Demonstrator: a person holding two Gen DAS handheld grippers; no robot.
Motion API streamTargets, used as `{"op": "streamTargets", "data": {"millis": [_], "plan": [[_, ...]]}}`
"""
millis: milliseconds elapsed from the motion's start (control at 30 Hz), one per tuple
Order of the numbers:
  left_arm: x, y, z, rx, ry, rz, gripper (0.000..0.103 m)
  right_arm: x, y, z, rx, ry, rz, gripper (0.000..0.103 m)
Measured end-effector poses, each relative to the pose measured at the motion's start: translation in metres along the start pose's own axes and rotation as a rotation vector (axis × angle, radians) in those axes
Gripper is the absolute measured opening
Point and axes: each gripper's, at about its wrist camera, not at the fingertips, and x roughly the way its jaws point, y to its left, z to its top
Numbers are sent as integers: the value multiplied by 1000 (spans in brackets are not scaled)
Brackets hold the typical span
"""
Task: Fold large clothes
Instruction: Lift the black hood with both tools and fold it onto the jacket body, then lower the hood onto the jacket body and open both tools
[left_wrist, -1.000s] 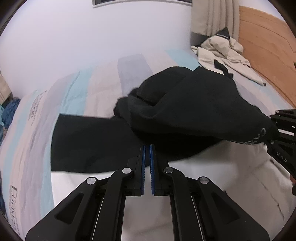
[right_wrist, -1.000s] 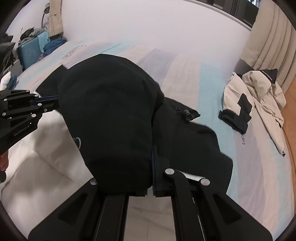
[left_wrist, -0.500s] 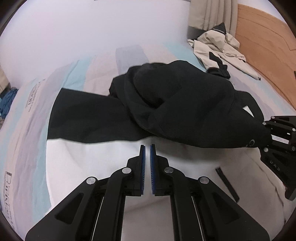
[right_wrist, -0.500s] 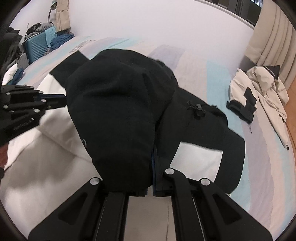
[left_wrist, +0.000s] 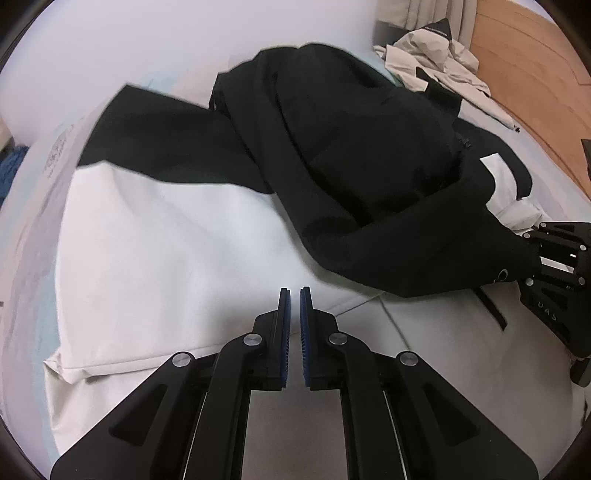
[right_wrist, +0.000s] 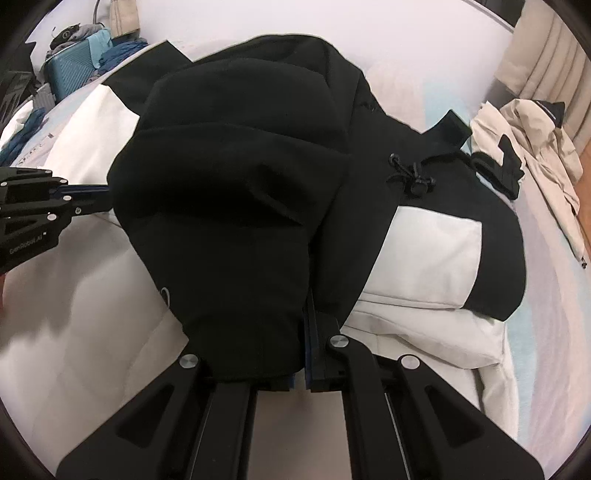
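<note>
A large black and white jacket lies on the bed, its white body (left_wrist: 177, 251) spread toward me. The black hood (right_wrist: 236, 177) is folded down over the body. My right gripper (right_wrist: 304, 306) is shut on the hood's edge, and the black cloth drapes over its left finger. In the left wrist view the right gripper (left_wrist: 533, 254) shows at the right edge with the black cloth in it. My left gripper (left_wrist: 294, 291) hovers low over the white body, shut, with only a thin slit and nothing between its blue pads. In the right wrist view the left gripper (right_wrist: 105, 195) sits beside the hood's left side.
A beige jacket (right_wrist: 535, 140) lies crumpled at the far side of the striped bedsheet (right_wrist: 554, 295), next to a wooden headboard (left_wrist: 535, 81). A blue suitcase (right_wrist: 70, 70) with clothes on it stands past the bed's far left. Curtains (right_wrist: 546, 55) hang at the back right.
Both grippers have sunk toward the bed. The right one has drawn the black hood down over the white body. The left gripper's tips have come away from the black cloth.
</note>
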Motion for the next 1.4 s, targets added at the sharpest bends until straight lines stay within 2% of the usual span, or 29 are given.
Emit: {"op": "streamTargets", "data": {"millis": [100, 133, 167, 200, 233, 267, 333, 400, 467, 533, 600, 800, 967, 1100, 1233, 1400], "plan": [[3, 1, -2, -7, 3, -7, 7, 1, 5, -2, -10, -5, -16, 4], [3, 0, -2, -3, 3, -10, 11, 0, 5, -2, -11, -6, -16, 5], [2, -1, -1, 3, 3, -13, 17, -2, 6, -2, -12, -10, -12, 13], [0, -2, -1, 15, -1, -14, 36, -6, 7, -2, -19, -12, -8, 26], [-3, -3, -1, 23, -6, -15, 58, -9, 7, -1, -22, -14, 0, 31], [-7, -4, -1, 29, -17, -10, 62, -13, 7, -1, -27, -17, 6, 32], [-15, -5, -1, 38, -30, -14, 66, -23, 8, 1, -43, -30, 4, 35], [-23, -4, -2, 51, -39, -21, 70, -34, 7, 3, -40, -40, 25, 63], [-34, -4, -3, 63, -51, -26, 72, -47, 2, 3, -23, -55, 48, 66], [-44, -2, -4, 67, -59, -26, 79, -56, -2, 5, -22, -54, 61, 67], [-51, 2, -1, 57, -60, -33, 82, -65, -8, 8, -11, -65, 85, 73], [-57, 16, 20, 21, -62, -19, 83, -76, -27, 41, 11, -106, 111, 73], [-54, 24, 61, -13, -98, -30, 83, -67, -46, 89, 45, -141, 141, 72], [-37, 24, 103, -8, -123, -21, 87, -36, -55, 121, 49, -143, 159, 69], [-1, 24, 126, -34, -82, -29, 87, 3, -56, 129, 52, -98, 147, 69], [38, 14, 114, 6, 1, -2, 87, 43, -50, 116, 77, -23, 134, 69]]}}
